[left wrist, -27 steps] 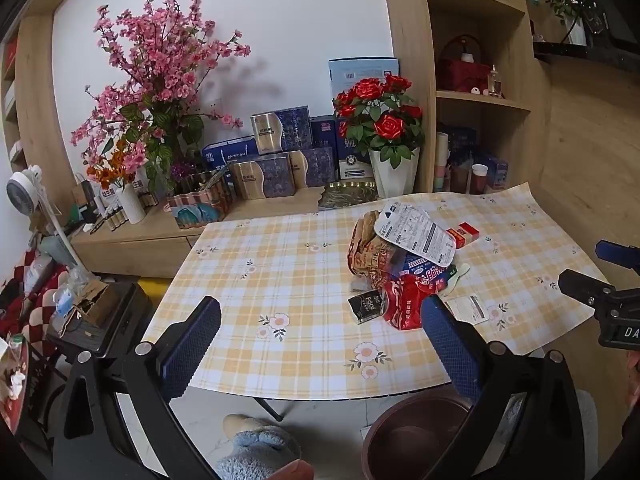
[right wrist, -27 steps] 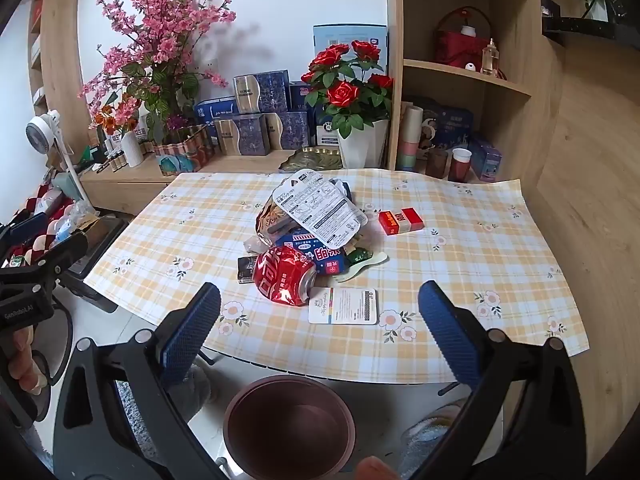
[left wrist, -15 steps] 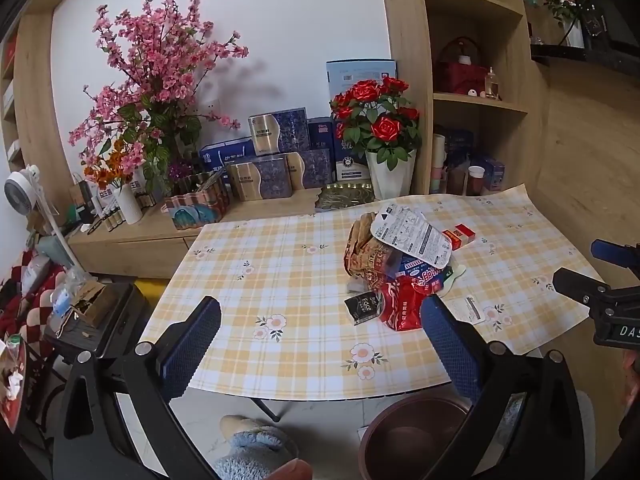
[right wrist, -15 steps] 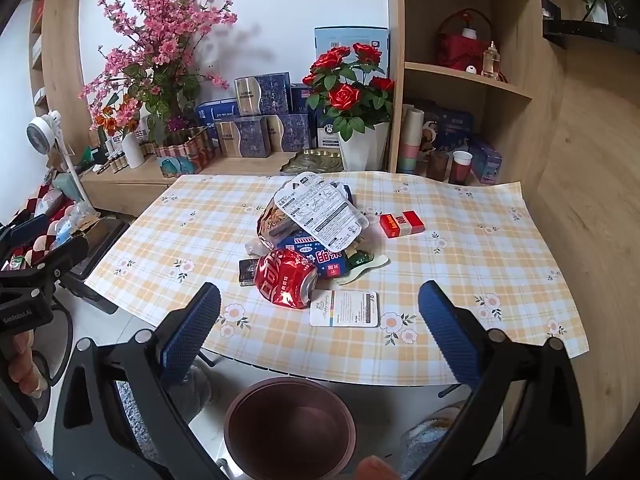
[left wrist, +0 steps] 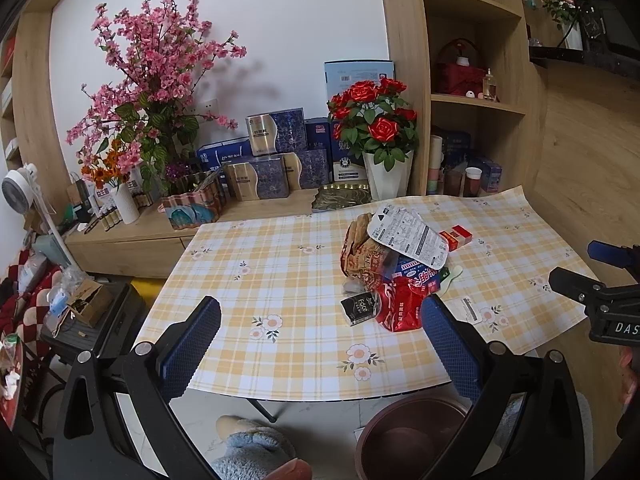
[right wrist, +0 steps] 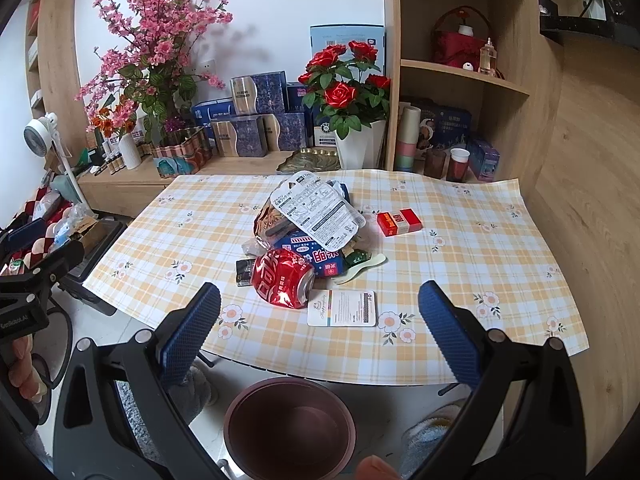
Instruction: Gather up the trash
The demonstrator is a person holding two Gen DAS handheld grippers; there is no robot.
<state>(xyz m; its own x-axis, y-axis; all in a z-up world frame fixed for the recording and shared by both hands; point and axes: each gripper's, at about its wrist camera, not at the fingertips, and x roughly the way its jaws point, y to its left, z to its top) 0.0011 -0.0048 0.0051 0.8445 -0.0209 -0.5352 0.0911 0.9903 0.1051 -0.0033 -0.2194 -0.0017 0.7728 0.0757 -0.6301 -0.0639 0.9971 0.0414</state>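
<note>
Crushed red cola can (right wrist: 283, 277) lies dented at the near edge of the trash pile (right wrist: 308, 224) on the bench (right wrist: 460, 240). Both hand-held grippers, left (left wrist: 320, 344) and right (right wrist: 319, 334), are released, empty. Only the right view shows the whole white card (right wrist: 342, 308) right of the can.

Trash pile (right wrist: 308, 236) is sitting mid-table (right wrist: 500, 280), w/ crushed can (right wrist: 282, 282) lying at its front. Card (right wrist: 342, 308) is lying just R of can, nearer the edge. Cigarette pack (right wrist: 399, 222) is lying R of pile, apart. Bin (right wrist: 290, 428) is standing on floor below table's near edge.
</note>
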